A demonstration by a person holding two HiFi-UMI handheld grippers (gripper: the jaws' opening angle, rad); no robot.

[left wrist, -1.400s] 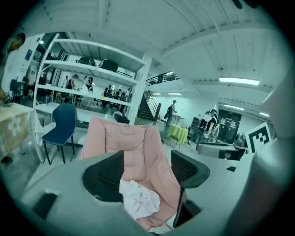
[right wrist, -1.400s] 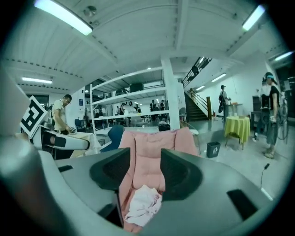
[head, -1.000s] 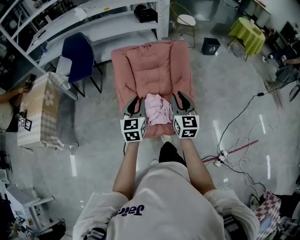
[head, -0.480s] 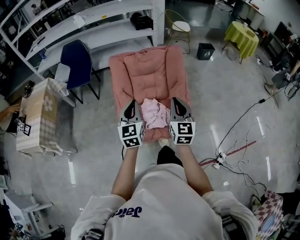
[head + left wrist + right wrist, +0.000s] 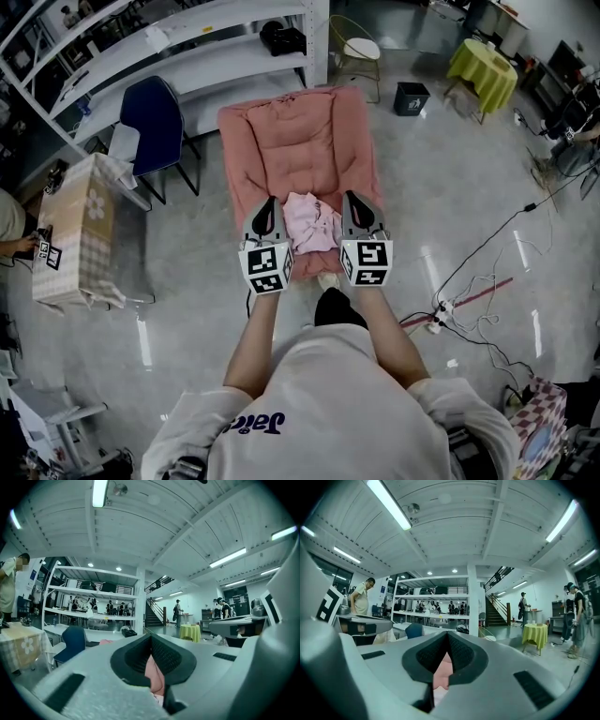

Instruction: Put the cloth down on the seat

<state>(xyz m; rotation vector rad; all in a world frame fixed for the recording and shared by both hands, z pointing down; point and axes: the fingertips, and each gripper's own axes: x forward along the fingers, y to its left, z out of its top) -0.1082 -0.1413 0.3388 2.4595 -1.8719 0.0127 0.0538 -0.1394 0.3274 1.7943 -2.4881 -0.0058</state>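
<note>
A crumpled pink cloth [image 5: 310,223] hangs between my two grippers over the front end of the pink cushioned seat [image 5: 298,141]. My left gripper [image 5: 265,211] is shut on the cloth's left edge, and a pink fold [image 5: 154,676] shows pinched between its dark pads in the left gripper view. On the other side, my right gripper [image 5: 355,207] is shut on the right edge, with pink fabric [image 5: 442,673] caught between its pads. Both grippers point level, side by side, towards the seat's back.
A blue chair [image 5: 155,112] and a table with a flowered checked cover [image 5: 80,225] stand left of the seat, with white shelving [image 5: 187,47] behind. A round stool [image 5: 361,49], a black bin [image 5: 410,97] and a yellow-green table [image 5: 483,70] lie right. Cables [image 5: 469,291] trail on the floor.
Both pairs of jaws have closed on the cloth's edges. The cloth is bunched narrower between them and has come up a little off the seat's front.
</note>
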